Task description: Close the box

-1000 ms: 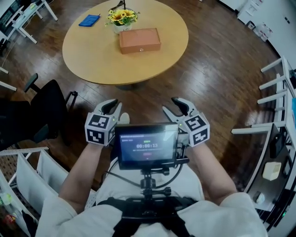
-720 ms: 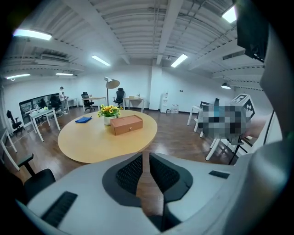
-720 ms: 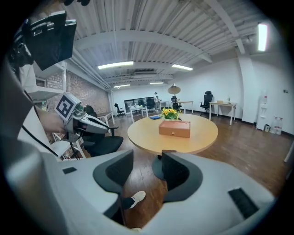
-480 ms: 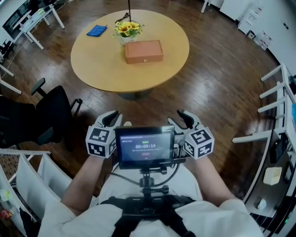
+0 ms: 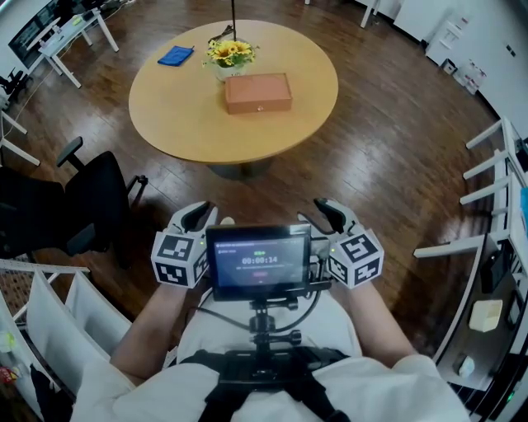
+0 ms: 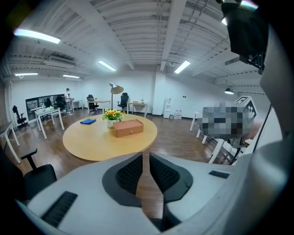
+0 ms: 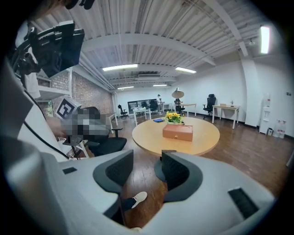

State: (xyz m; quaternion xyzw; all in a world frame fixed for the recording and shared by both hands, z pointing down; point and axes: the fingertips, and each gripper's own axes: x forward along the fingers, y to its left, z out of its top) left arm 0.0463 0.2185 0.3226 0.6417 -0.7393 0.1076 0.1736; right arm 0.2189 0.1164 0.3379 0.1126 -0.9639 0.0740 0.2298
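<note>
Table [image 5: 177, 124], round and of tan wood, sits slightly lower in my head view than a second ago, so I'm only edging nearer. Its flat orange-brown box [image 5: 258, 92] looks already shut, though it's small from here. Left gripper [image 5: 198, 216] is nearly pinched together, right gripper [image 5: 326, 213] gapes; both are empty.

I'm looking into an open-plan office. A round pale-wood meeting surface [image 5: 181, 115] stands on a dark plank floor [image 5: 388, 148], with a black swivel chair [image 5: 87, 194] near it. White desks [image 6: 49, 111] and more office chairs line the far white walls, and one desk carries dark monitors [image 5: 31, 18]. Overhead run exposed white ceiling beams [image 6: 172, 23] and long strip lights [image 6: 106, 65].
</note>
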